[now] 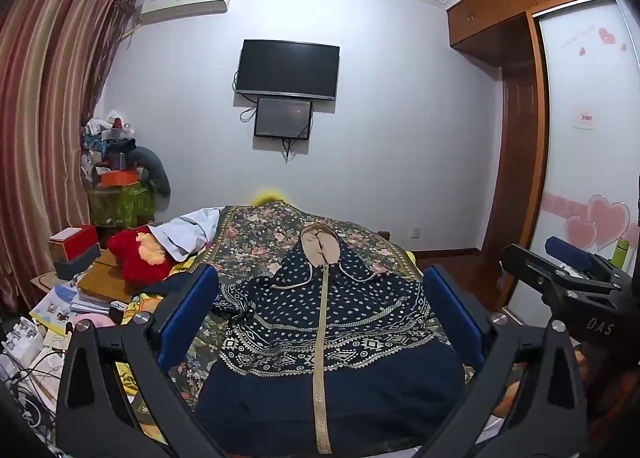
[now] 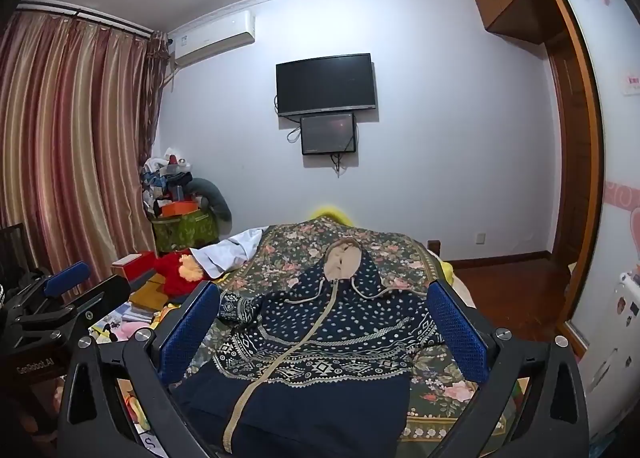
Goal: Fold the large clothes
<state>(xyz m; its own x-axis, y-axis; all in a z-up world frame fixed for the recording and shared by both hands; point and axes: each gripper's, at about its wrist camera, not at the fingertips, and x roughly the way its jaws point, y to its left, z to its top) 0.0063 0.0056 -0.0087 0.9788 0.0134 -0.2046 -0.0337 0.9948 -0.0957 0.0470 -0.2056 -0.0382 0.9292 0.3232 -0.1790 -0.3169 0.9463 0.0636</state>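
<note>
Left gripper point(image 1: 320, 314), black frame with blue pads: jaws fully apart, holding nothing, hovering above the garment's hem end. Right gripper point(image 2: 324, 322), same build: jaws likewise spread wide and empty, just beside the left. Navy hooded zip jacket with white dots, patterned bands and tan lining point(image 1: 332, 322): lying flat, front up, zip closed, hood pointing toward the far wall. Dark floral bedspread point(image 1: 256, 230): under the jacket, covering the bed. Red plush toy point(image 1: 138, 258): left of the bed among clutter. Black wall-mounted television point(image 1: 288, 68): on the far wall.
</note>
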